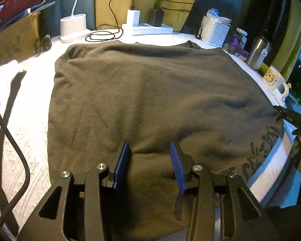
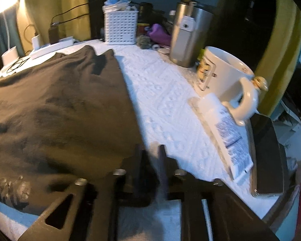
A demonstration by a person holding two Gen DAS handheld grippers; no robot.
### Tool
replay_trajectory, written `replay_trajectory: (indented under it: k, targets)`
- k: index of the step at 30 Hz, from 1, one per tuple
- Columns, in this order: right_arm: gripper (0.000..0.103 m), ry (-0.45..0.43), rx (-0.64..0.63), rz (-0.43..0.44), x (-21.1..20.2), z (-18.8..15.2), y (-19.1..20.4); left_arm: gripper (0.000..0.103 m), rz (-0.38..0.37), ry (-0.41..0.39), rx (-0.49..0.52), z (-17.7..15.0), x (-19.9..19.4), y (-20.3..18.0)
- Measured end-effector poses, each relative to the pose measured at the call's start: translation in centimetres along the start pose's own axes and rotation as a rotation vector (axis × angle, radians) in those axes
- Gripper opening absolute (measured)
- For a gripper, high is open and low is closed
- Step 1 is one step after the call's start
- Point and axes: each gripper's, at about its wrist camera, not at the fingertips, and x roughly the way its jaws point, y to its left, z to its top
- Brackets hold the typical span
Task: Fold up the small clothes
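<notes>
A dark olive T-shirt (image 1: 150, 92) lies spread flat on the white textured table cover (image 1: 30, 120), with a dark print near its front right corner (image 1: 260, 150). My left gripper (image 1: 149, 147) hovers over the shirt's near edge. It is open, its blue pads (image 1: 122, 160) apart with only flat cloth below. In the right wrist view, the shirt (image 2: 56, 104) fills the left half. My right gripper (image 2: 150, 150) is blurred and sits at the shirt's right edge, open, with white cover showing in the gap. Its tip (image 1: 285, 112) also shows at the shirt's right side.
Along the table's back stand a lamp base (image 1: 73, 27), a power strip with chargers (image 1: 148, 28) and a white basket (image 2: 121, 27). On the right are a steel tumbler (image 2: 188, 38), a cream mug (image 2: 228, 76) and a printed box (image 2: 228, 134). A black cable (image 1: 8, 132) hangs at left.
</notes>
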Motion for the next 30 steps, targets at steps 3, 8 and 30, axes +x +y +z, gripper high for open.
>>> replay_trajectory:
  k: [3,8,30]
  targets:
    - [0.078,0.026,0.083,0.023,0.2,-0.6,-2.0,0.042,0.008,-0.004,-0.009,-0.1,-0.1,0.1]
    - [0.078,0.007,0.114,0.063,-1.0,-1.6,-2.9,0.042,0.016,-0.011,-0.034,-0.2,-0.8,0.2]
    - [0.079,0.062,0.231,0.359,-4.7,-4.4,2.6,0.042,0.061,-0.1,-0.101,0.0,-3.9,4.6]
